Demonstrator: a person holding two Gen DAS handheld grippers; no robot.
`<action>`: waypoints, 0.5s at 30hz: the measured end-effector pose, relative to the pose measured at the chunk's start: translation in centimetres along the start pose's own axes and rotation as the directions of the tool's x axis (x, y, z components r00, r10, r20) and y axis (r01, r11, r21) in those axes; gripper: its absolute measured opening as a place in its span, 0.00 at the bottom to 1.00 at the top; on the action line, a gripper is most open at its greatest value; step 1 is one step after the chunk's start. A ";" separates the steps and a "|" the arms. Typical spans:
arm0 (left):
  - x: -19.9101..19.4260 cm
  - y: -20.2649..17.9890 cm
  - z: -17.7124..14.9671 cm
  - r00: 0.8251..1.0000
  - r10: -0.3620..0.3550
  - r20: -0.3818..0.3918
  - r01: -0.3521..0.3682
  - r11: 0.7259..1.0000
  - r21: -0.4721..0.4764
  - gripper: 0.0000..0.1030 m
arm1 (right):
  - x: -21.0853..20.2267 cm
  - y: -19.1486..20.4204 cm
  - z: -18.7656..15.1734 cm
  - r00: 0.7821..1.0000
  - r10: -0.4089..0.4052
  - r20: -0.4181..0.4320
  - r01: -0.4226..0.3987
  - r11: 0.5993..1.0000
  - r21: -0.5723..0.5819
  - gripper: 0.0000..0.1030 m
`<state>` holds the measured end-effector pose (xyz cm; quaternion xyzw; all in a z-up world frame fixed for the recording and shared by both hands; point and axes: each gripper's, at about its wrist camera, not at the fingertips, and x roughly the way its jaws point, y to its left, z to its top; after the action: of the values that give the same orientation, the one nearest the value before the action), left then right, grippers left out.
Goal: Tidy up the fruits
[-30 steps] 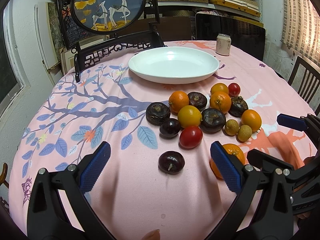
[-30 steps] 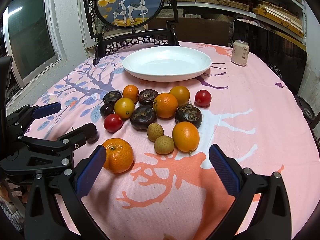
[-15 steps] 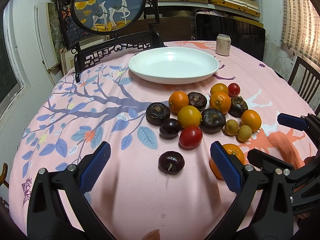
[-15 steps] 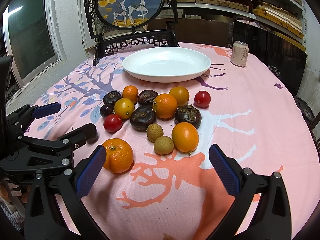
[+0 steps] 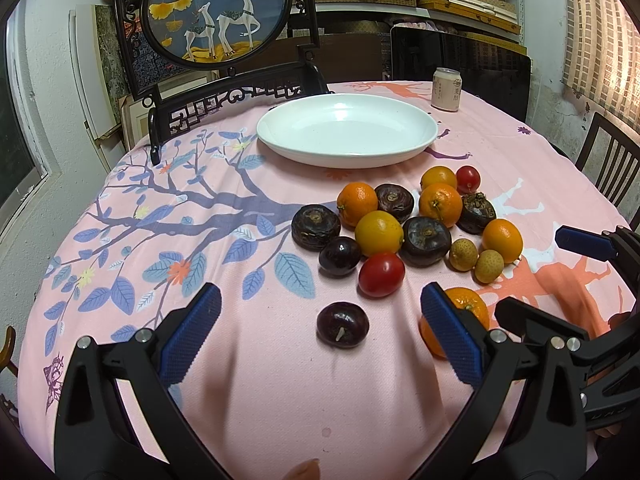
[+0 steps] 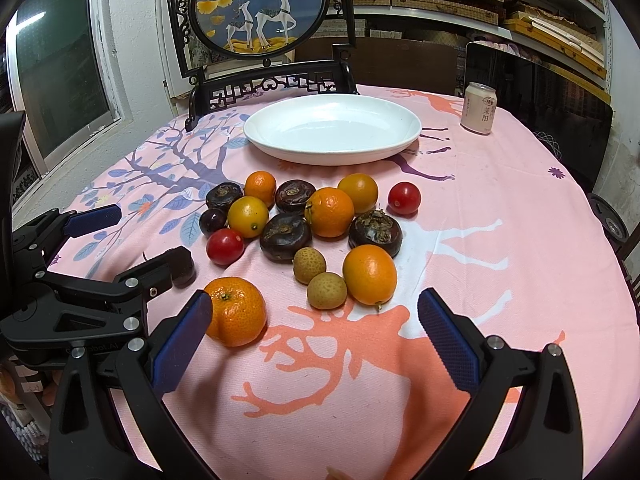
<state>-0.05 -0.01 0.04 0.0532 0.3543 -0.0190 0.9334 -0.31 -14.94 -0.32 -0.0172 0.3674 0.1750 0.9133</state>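
Left tongs (image 5: 320, 334): spread wide, empty, low over the near bench (image 5: 260, 400). Between their blue pads, a lone dark plum (image 5: 342, 324), stem up; in the right wrist view it is almost wholly hidden behind the left tongs' finger.

Right tongs (image 6: 314, 334): spread wide, empty. A mandarin (image 6: 235, 311) lies just beside the left pad; in the left wrist view it is half hidden behind a pad.

Fruit cluster (image 6: 304, 220), mid-bench, pieces touching: oranges, dark brown water chestnuts, two red tomatoes, one dark plum, two tan longans (image 6: 326, 290) nearest the right tongs. One chestnut (image 6: 375, 231) has a rough, flaky top.

White plate (image 5: 416, 148): beyond the cluster, holds nothing.

Drink can (image 6: 478, 108): far right, upright; label not legible.

Deer screen (image 5: 218, 8): behind the bench, top cut off.
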 end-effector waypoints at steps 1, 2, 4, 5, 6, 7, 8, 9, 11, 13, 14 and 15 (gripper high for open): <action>0.0 0.0 0.0 1.000 0.000 0.000 0.000 1.000 0.000 0.98 | 0.0 0.0 0.0 1.000 0.000 0.000 0.000 1.000 0.000 0.99; 0.0 0.0 0.0 1.000 0.000 0.000 0.000 1.000 0.000 0.98 | 0.0 0.0 0.0 1.000 0.000 0.000 0.000 1.000 0.000 0.99; 0.0 0.0 0.0 1.000 0.000 0.000 0.000 1.000 0.000 0.98 | 0.0 0.0 0.0 1.000 -0.001 0.000 0.001 1.000 0.000 0.99; 0.0 0.0 0.0 1.000 0.000 0.000 0.000 1.000 0.000 0.98 | 0.0 0.0 0.0 1.000 -0.001 0.000 0.001 1.000 0.000 0.99; 0.0 0.0 0.0 1.000 0.000 0.000 0.000 1.000 0.000 0.98 | 0.0 0.0 0.0 1.000 -0.001 0.000 0.001 1.000 -0.001 0.99; 0.0 0.0 0.0 1.000 0.000 0.000 0.000 1.000 0.000 0.98 | 0.0 0.0 0.0 1.000 -0.001 0.000 0.001 1.000 -0.001 0.99; 0.0 0.0 0.0 1.000 0.000 0.000 0.000 1.000 0.000 0.98 | 0.0 0.0 0.0 1.000 -0.001 0.001 0.001 1.000 -0.001 0.99; 0.0 0.0 0.0 1.000 0.000 -0.001 0.000 1.000 0.000 0.98 | 0.0 0.0 0.0 1.000 -0.001 0.000 0.001 1.000 -0.001 0.99; 0.0 0.0 0.0 1.000 0.000 -0.003 0.000 1.000 0.000 0.98 | 0.0 0.1 0.0 1.000 -0.001 0.000 0.001 1.000 -0.001 0.99; 0.0 0.0 0.0 1.000 0.000 -0.003 0.000 1.000 0.000 0.98 | 0.0 0.0 0.0 1.000 -0.001 -0.001 0.001 1.000 -0.001 0.99; 0.0 0.0 0.0 1.000 0.000 -0.003 0.000 1.000 0.000 0.98 | 0.0 0.1 -0.1 1.000 -0.002 -0.001 0.002 1.000 -0.001 0.99; 0.1 0.0 0.0 1.000 -0.001 -0.005 0.001 1.000 0.001 0.98 | 0.0 0.1 -0.1 1.000 -0.002 -0.001 0.002 1.000 -0.001 0.99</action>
<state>0.00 -0.01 0.00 0.0534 0.3568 -0.0193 0.9325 -0.38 -14.82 -0.37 -0.0181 0.3678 0.1745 0.9132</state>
